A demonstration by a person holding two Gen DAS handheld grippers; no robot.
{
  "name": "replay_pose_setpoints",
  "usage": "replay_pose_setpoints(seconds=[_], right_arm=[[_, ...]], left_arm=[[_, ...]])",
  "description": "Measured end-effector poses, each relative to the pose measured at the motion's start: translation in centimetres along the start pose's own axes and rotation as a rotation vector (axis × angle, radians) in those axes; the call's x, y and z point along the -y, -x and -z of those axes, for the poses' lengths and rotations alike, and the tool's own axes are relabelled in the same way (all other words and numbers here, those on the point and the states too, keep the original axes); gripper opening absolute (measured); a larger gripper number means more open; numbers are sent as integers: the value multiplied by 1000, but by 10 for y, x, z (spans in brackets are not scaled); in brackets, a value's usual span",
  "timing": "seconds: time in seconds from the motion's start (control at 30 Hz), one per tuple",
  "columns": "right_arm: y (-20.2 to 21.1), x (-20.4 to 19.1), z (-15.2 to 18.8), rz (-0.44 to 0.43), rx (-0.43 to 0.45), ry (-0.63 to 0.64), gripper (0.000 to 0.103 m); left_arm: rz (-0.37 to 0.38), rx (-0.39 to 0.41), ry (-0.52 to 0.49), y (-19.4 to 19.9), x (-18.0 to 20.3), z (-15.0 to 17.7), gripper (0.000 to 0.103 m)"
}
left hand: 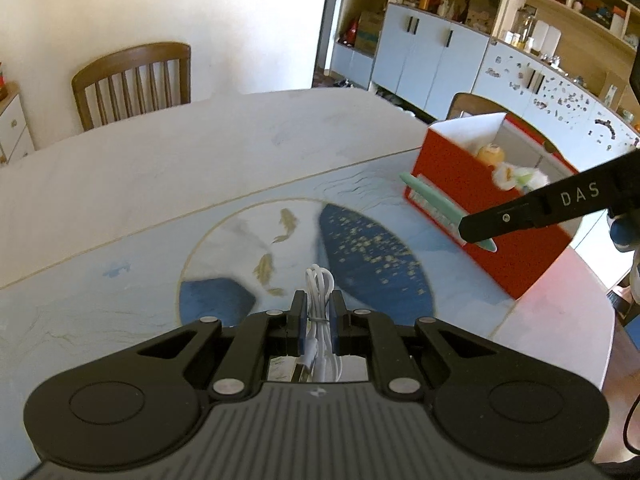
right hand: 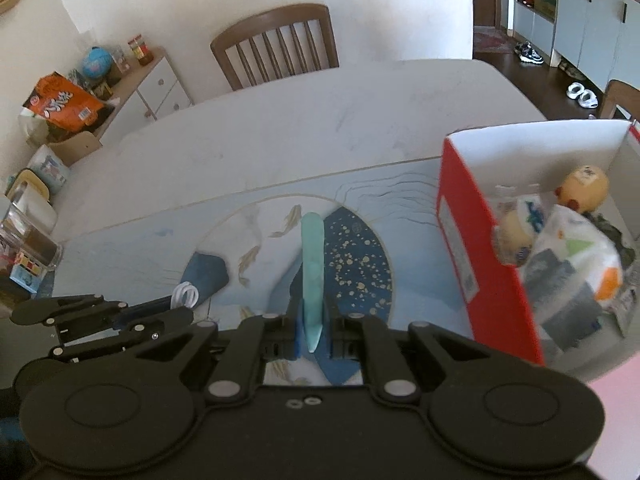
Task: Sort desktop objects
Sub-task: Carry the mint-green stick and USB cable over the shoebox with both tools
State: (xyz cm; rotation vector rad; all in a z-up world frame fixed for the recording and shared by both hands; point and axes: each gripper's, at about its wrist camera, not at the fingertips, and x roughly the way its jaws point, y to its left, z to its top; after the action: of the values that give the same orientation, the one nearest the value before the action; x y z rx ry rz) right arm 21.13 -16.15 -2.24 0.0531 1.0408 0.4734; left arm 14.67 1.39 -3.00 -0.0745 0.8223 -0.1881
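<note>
My left gripper (left hand: pixel 318 300) is shut on a coiled white cable (left hand: pixel 320 286) and holds it above the blue fish-pattern mat (left hand: pixel 120 292). In the right wrist view the left gripper (right hand: pixel 176 312) and the cable (right hand: pixel 185 295) show at the lower left. My right gripper (right hand: pixel 312 316) is shut on a long mint-green flat stick (right hand: pixel 311 256), held over the mat (right hand: pixel 120 256). In the left wrist view the right gripper (left hand: pixel 472 232) holds the stick (left hand: pixel 436 204) in front of the red box (left hand: pixel 452 176). The box (right hand: pixel 476 248) is open and holds several small items.
A round yellow toy (right hand: pixel 586 190) and a white patterned pouch (right hand: pixel 576 256) lie in the box. A wooden chair (right hand: pixel 276 44) stands behind the white table (right hand: pixel 280 128). A side cabinet (right hand: pixel 160 84) with clutter stands at left. Cupboards (left hand: pixel 432 52) line the far right.
</note>
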Motion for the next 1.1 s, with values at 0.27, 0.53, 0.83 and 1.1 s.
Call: replay_pose_setpoints(seconds=[0.27,0.53,0.83,1.1], right_arm=[[33,18,6,3,35,-14,9],[61,47,13,14,68,-41,9],[82,87,16,30,86,-64,9],[96,128,17,43,111,-87,9]], left_arm=[[7,34,-26,11,29,-19,10],[46,50,-65,11,66,-37,10],[65,58,-98,-1,108,-56,10],[82,69,-139,-15,149,-74,10]])
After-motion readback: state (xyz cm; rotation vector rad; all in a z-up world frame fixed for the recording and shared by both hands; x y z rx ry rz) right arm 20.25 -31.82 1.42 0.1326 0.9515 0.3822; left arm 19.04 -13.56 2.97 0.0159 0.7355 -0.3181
